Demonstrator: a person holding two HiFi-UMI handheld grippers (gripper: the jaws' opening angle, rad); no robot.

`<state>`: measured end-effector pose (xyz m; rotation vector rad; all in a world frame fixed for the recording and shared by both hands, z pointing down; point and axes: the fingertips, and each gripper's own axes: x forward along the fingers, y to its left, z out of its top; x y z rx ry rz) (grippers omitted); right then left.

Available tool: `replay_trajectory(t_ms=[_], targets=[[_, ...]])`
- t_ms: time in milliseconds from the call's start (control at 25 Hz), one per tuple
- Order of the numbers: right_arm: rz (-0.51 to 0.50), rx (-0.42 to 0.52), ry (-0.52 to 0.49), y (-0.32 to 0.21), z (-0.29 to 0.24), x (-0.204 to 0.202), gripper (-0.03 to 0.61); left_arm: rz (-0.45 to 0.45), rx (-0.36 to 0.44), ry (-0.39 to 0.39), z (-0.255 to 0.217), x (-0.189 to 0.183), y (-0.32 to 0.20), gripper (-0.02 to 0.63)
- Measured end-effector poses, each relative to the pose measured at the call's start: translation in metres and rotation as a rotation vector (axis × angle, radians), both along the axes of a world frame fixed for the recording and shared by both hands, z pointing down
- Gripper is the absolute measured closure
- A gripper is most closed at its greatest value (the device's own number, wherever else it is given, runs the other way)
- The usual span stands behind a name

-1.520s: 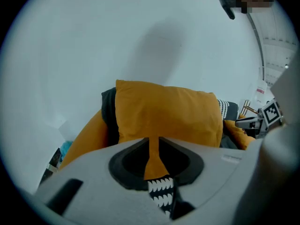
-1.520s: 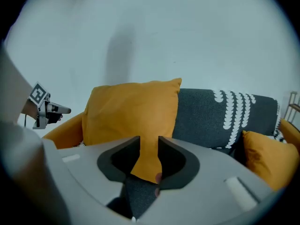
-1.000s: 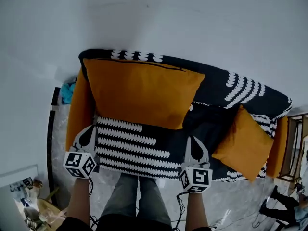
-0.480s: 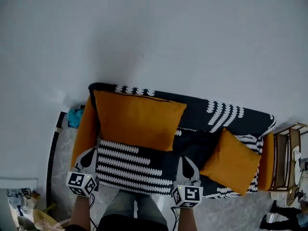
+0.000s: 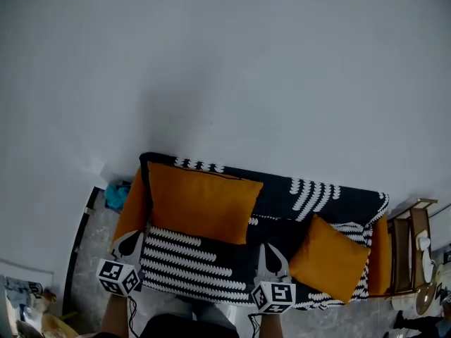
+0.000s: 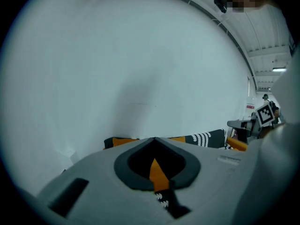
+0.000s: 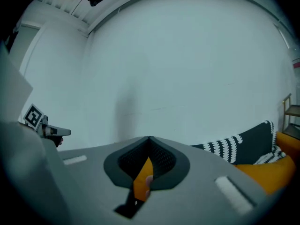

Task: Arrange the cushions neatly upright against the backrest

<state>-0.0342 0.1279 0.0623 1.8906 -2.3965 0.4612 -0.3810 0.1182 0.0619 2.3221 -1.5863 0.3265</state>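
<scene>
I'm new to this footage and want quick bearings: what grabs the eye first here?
A black-and-white patterned sofa with orange arms sits low in the head view, against a bare white wall that fills most of the picture. A large orange cushion stands upright against the backrest at the left end, while a smaller orange cushion sits askew at the right end. The left gripper and right gripper, both shut, hover at the sofa's front edge.

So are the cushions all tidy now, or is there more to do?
Partly done. The big orange cushion stands upright against the backrest at the left end. Nothing is in hand: the left tool and right tool are both shut and empty, in front of the sofa. Left to do: the small orange cushion on the right sits crooked, on one corner, so it probably needs straightening.
</scene>
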Motion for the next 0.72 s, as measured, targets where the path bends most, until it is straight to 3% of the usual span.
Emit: replay_trajectory(t_ms=[240, 360, 600, 720], targets=[[0.018, 0.047, -0.004, 0.005, -0.034, -0.004, 0.566, 0.076, 0.052, -0.03, -0.032, 0.007, -0.001, 0.612], [0.052, 0.057, 0.001, 0.013, -0.045, -0.008, 0.566, 0.16, 0.088, -0.055, -0.044, 0.013, -0.001, 0.612], [0.163, 0.048, 0.033, 0.027, -0.068, -0.016, 0.566, 0.251, 0.135, -0.013, -0.07, 0.01, -0.017, 0.612], [0.226, 0.069, 0.032, 0.05, -0.077, -0.015, 0.566, 0.34, 0.168, -0.006, -0.08, 0.021, -0.011, 0.611]])
